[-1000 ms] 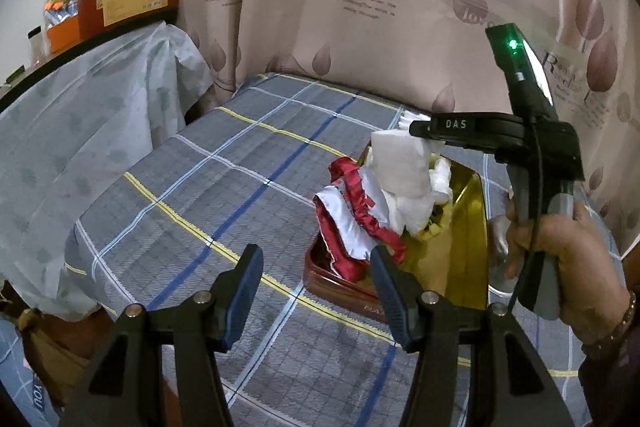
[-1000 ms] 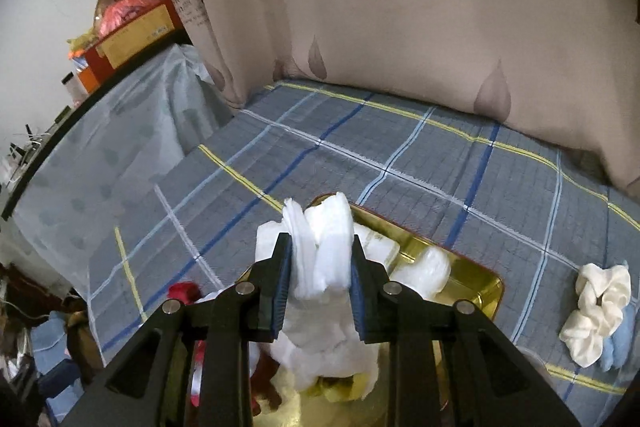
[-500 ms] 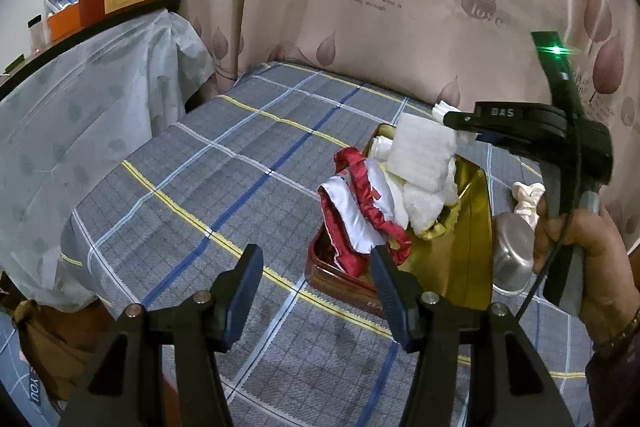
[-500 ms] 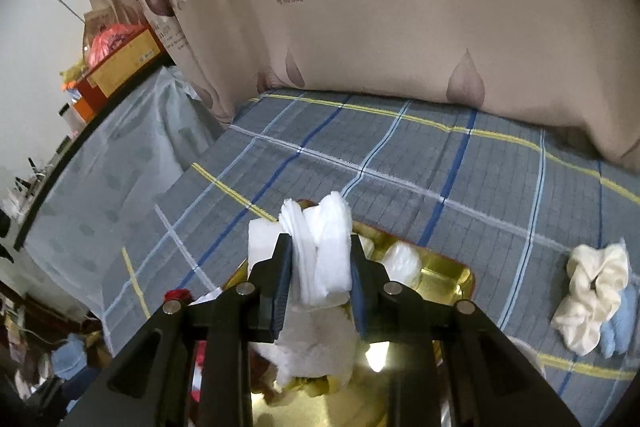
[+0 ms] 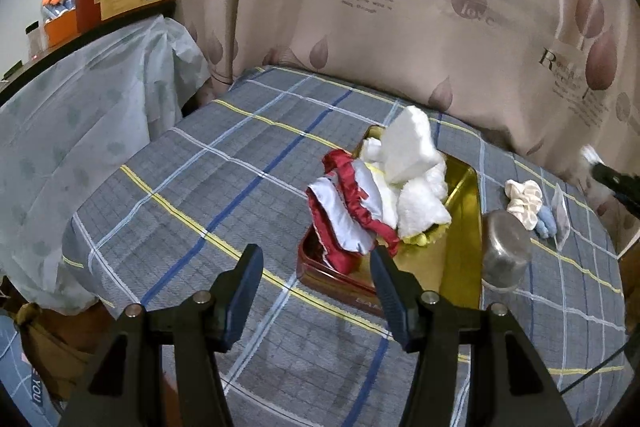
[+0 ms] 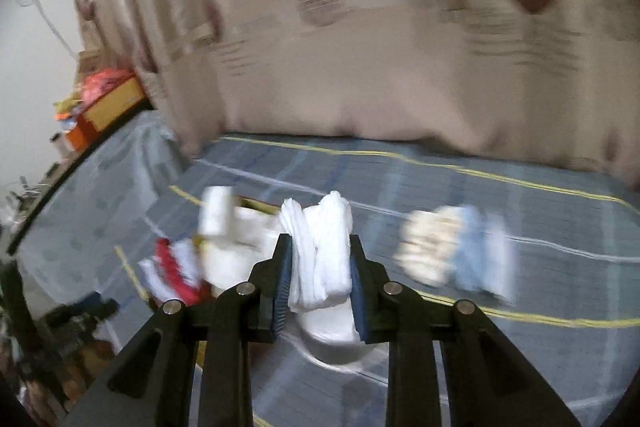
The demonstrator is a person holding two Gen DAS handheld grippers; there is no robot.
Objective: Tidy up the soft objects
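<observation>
Bedspread [image 5: 224, 187], grey plaid, backed by a leaf-print curtain [image 5: 400, 27]. One gold tin [image 5: 464, 227] on it, heaped with white cloths [image 5: 412, 155] and red-trimmed fabric [image 5: 344, 215]; one metal cup [image 5: 506, 251] just beside; two scrunchies [image 5: 528, 201] beyond. Left gripper [image 5: 316, 287] gapes wide, empty, near the tin. Right gripper [image 6: 318, 281] clamps one folded white cloth [image 6: 320, 247]; view blurred.

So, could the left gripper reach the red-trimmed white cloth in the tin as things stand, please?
Probably yes: the left gripper is open and empty, and the red-trimmed cloth drapes over the tin's near edge with nothing between.
</observation>
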